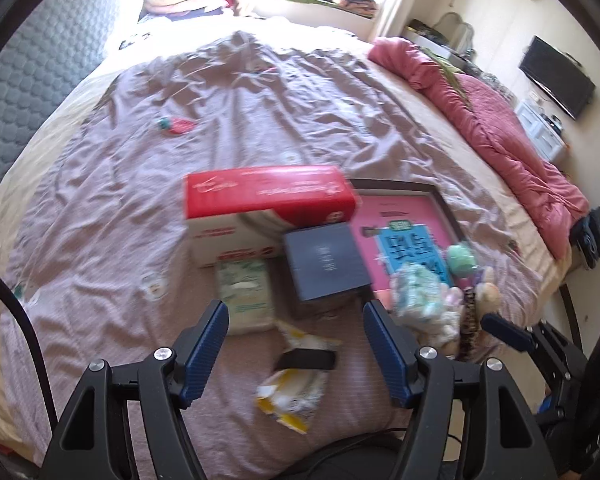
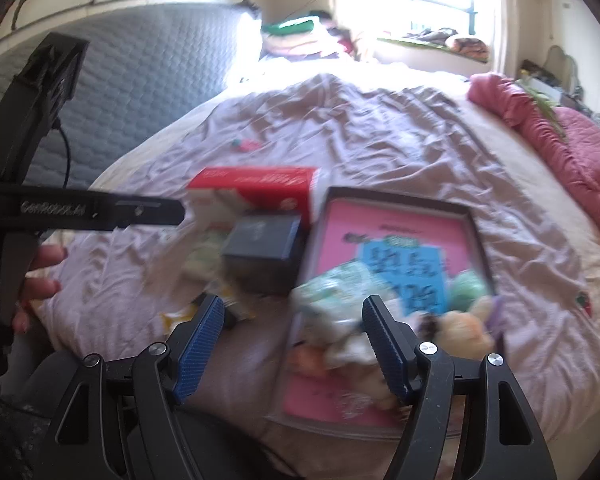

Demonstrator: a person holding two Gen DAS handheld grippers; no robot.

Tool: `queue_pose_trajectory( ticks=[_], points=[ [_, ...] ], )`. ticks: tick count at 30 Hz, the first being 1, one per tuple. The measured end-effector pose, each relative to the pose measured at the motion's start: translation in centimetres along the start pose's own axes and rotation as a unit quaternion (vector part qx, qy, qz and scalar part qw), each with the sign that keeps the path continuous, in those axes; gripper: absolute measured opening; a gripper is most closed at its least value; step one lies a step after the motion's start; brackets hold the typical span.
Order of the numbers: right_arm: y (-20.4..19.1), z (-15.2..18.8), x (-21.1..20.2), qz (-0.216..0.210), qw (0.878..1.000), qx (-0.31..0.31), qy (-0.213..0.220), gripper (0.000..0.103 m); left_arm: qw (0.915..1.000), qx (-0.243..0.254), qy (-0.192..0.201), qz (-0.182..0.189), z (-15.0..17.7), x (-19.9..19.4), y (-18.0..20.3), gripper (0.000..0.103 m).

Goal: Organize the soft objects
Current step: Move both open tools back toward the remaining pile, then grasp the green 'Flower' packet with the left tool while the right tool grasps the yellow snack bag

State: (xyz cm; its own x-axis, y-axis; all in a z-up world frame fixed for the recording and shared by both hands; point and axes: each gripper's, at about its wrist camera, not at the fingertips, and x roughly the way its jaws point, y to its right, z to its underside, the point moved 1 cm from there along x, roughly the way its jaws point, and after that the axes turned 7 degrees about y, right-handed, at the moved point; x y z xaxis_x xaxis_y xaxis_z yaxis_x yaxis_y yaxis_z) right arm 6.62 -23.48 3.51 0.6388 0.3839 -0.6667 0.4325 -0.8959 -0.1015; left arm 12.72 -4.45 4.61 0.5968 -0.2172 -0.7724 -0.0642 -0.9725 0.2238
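Several soft toys lie in a shallow pink-lined box [image 1: 404, 216] on the bed: a pale blue-green bundle [image 1: 416, 288], a green plush ball [image 1: 462, 256] and a tan plush [image 1: 488, 292]. They also show, blurred, in the right wrist view [image 2: 340, 292], with the box [image 2: 396, 232] there too. My left gripper [image 1: 296, 312] is open and empty above a torn yellow-white wrapper [image 1: 292, 392] and a green-white tissue pack [image 1: 246, 292]. My right gripper [image 2: 294, 308] is open and empty, just above the near end of the box and toys.
A red-and-white carton [image 1: 260, 208] and a dark grey box [image 1: 324, 260] stand left of the pink box. A small strawberry toy [image 1: 176, 126] lies farther up the wrinkled sheet. A pink quilt [image 1: 500, 128] runs along the right edge; a grey headboard [image 1: 32, 72] is at left.
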Motion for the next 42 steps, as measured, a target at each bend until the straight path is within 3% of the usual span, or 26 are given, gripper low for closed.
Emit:
queue_pose_trajectory(
  ticks=[6,17,22,31,33,37,42],
  points=[
    [-4.2,0.8,3.9,-0.037,0.997,0.017,-0.061,0.074,0.9993,-0.027,-0.018,-0.016,1.2,1.2,-4.0,0.069],
    [-4.9,2.2,10.0,-0.023,0.982,0.124,-0.138,0.074,0.9975,-0.035,-0.062,-0.003,1.6,6.3,-5.7,0.069],
    [-4.1,2.5,12.3,-0.025,0.972,0.185,-0.142,0.074,0.9956,-0.030,-0.089,0.000,1.3,9.2,-5.8,0.069],
    [-4.0,3.0,15.0,-0.018,0.968,0.204,-0.145,0.073,0.9940,-0.025,-0.106,0.010,0.5,11.8,-5.2,0.069],
    [-4.0,3.3,15.4,-0.013,0.970,0.194,-0.149,0.062,0.9936,-0.022,-0.110,0.010,0.5,12.3,-5.0,0.069],
    [-4.2,3.3,15.3,-0.020,0.974,0.173,-0.148,0.054,0.9925,-0.017,-0.120,0.006,0.8,13.4,-4.6,0.069],
    [-3.4,3.2,13.9,-0.034,0.975,0.163,-0.146,0.050,0.9903,-0.012,-0.138,-0.003,1.4,14.5,-4.4,0.069]
  ],
)
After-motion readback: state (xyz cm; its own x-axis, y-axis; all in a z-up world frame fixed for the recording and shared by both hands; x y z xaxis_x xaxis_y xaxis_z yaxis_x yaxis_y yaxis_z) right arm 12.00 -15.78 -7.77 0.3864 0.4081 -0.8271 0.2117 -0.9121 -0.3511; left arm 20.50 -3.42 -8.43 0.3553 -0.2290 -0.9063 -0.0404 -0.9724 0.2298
